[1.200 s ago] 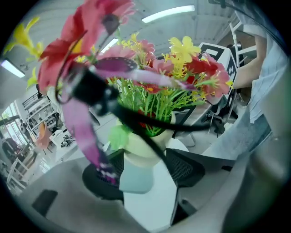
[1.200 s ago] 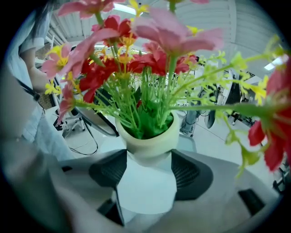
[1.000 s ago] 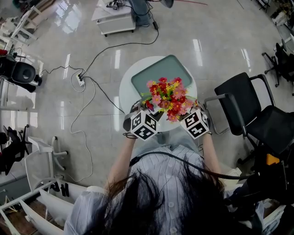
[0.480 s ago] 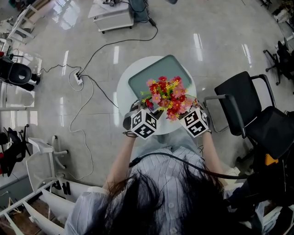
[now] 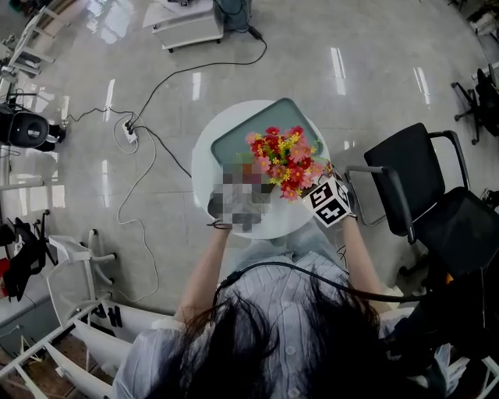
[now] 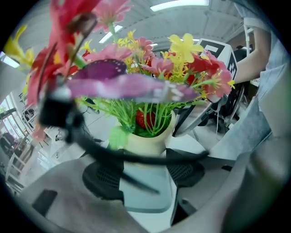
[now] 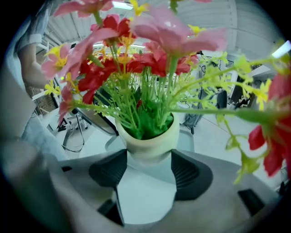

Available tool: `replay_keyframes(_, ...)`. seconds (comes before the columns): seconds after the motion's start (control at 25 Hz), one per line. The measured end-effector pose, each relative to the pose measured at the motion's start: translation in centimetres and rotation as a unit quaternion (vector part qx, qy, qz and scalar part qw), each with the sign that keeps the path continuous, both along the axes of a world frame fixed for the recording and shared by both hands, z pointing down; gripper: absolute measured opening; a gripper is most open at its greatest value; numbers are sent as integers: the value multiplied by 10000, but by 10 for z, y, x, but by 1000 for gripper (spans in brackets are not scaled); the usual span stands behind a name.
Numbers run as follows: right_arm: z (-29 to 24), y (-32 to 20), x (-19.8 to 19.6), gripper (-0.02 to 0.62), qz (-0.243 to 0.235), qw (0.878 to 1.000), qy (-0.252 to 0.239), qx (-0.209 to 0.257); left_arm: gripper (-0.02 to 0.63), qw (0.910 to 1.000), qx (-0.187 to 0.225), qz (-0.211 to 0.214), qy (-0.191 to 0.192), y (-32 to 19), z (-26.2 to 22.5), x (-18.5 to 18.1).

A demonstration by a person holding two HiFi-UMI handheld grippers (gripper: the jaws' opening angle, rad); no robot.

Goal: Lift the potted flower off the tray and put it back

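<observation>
The potted flower (image 5: 284,160), red, pink and yellow blooms in a cream pot, is over the near right corner of the grey-green tray (image 5: 242,132) on the round white table (image 5: 204,167). My left gripper (image 6: 145,160) has its pads on either side of the pot's (image 6: 148,142) lower body. My right gripper (image 7: 149,163) clamps the same pot (image 7: 150,139) from the other side, and its marker cube (image 5: 327,201) shows beside the blooms. The flowers hide the pot in the head view. Whether its base touches the surface I cannot tell.
A black office chair (image 5: 413,187) stands close at the table's right. A black cable (image 5: 152,132) and a power strip (image 5: 129,134) lie on the tiled floor to the left. A white cart (image 5: 187,19) is beyond the table.
The potted flower and both grippers have shifted slightly away from the person, further over the tray. Both holds look unchanged.
</observation>
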State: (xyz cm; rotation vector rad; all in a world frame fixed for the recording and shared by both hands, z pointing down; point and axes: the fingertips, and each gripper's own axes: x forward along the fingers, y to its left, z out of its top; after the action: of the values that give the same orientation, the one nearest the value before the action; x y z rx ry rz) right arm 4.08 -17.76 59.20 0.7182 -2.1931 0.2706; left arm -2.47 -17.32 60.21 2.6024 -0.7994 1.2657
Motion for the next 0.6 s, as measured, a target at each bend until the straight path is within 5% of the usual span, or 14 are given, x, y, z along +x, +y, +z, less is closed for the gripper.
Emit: replay_keyframes(0.6, 48, -64, 5, 295, -399, 9987, 82, -297, 284, 9988, -144, -208, -423, -59, 50, 4)
